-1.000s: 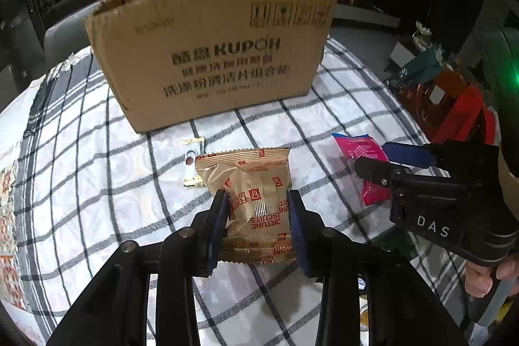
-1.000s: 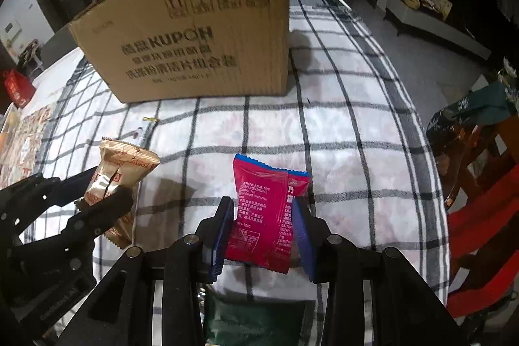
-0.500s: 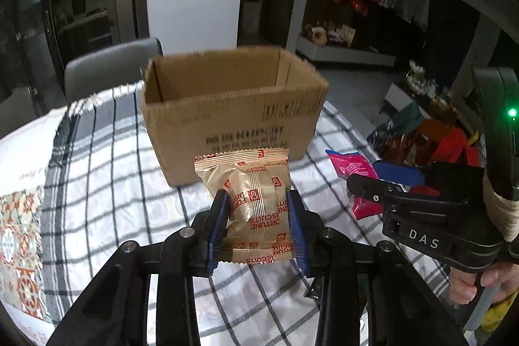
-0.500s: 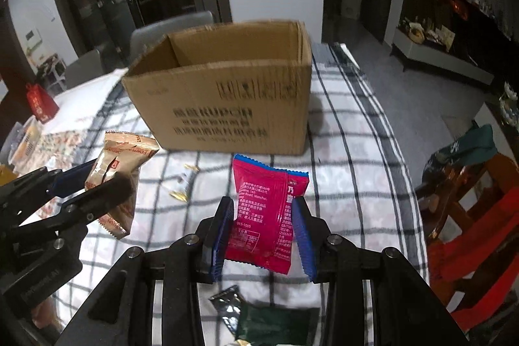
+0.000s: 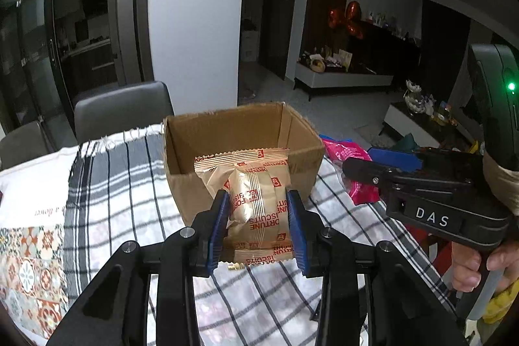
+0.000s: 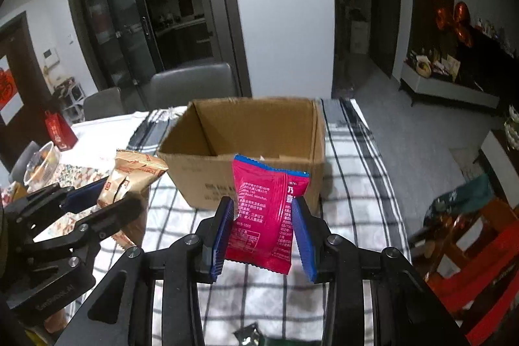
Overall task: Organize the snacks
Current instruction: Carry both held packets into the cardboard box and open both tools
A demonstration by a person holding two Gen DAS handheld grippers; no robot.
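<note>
Both grippers tilt downward above the checked desk [image 5: 107,184]: left gripper [image 5: 258,226] jaws clench one gold biscuit packet [image 5: 256,203], right gripper [image 6: 263,231] jaws one pink snack packet [image 6: 264,216], before one open cardboard box [image 6: 259,132].

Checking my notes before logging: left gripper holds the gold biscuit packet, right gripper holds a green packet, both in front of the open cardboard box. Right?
Not quite: the right gripper holds a red packet, as the right wrist view shows. The rest stands.

The gold biscuit packet [image 5: 259,209] reads "FORTUNE BISCUITS", upside down. The right tool [image 5: 431,203] carries "DAS". The pink packet's [image 6: 266,216] small print shows "Road, Wanchai".
</note>
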